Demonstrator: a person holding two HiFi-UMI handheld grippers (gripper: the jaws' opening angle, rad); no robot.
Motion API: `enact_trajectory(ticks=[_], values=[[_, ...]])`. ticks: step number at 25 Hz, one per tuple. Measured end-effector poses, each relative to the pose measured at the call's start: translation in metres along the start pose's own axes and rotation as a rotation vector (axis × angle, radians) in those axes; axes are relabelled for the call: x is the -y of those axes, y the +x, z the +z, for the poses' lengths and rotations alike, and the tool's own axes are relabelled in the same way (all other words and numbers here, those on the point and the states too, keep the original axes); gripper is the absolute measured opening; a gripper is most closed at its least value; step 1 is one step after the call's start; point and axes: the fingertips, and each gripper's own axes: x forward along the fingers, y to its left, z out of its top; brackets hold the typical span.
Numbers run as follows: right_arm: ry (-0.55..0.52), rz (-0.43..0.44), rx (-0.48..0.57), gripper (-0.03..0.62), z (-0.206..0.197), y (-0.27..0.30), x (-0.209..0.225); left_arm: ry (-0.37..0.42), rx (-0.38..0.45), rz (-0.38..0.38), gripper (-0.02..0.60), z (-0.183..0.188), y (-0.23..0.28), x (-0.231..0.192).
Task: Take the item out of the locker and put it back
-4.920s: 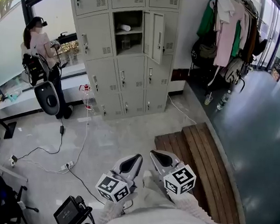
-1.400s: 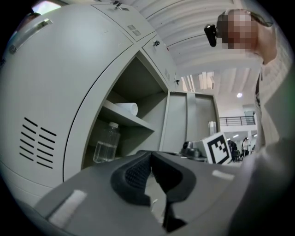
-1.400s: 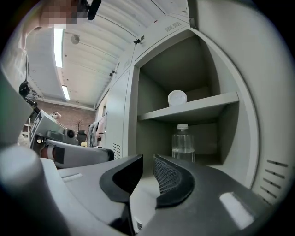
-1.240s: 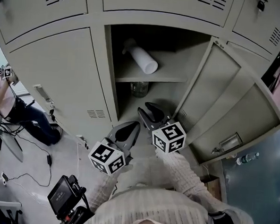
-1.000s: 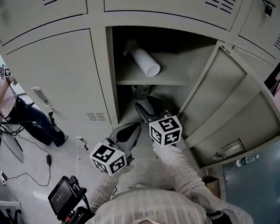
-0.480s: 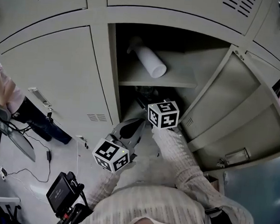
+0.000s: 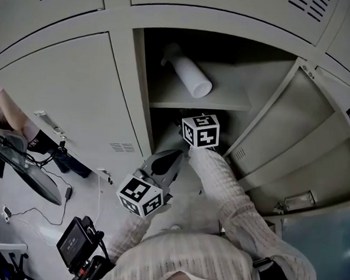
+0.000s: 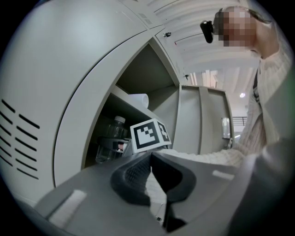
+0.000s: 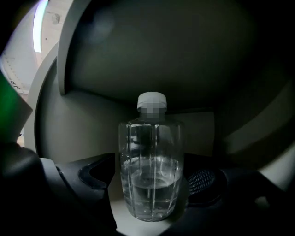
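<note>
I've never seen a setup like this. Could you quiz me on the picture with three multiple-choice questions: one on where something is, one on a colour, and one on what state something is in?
1. Where does the clear bottle stand?
A) under the shelf of the open locker
B) on the floor
C) on top of a closed locker

2. What colour is the bottle's cap?
A) red
B) white
C) blue

3. How do the jaws of the right gripper stand?
A) shut on nothing
B) clamped on a white roll
C) apart, one on either side of the bottle

Answers:
1. A: the left gripper view shows it below the shelf.
2. B: the cap is plainly white in the right gripper view.
3. C: the jaws have just been opening and stand wide, with the bottle between them.
</note>
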Motion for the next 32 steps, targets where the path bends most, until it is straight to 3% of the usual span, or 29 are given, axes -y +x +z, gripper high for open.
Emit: enact_trajectory(ticks=[14, 32], values=[[0.009, -0.025, -0.013, 0.442, -0.006, 0.023, 0.007, 0.007, 0.0, 0.038, 0.008, 0.001, -0.005, -0.01], [0.02, -0.047, -0.022, 0.442, -0.009, 0.011, 0.005, -0.01, -0.002, 0.035, 0.008, -0.001, -0.013, -0.006]])
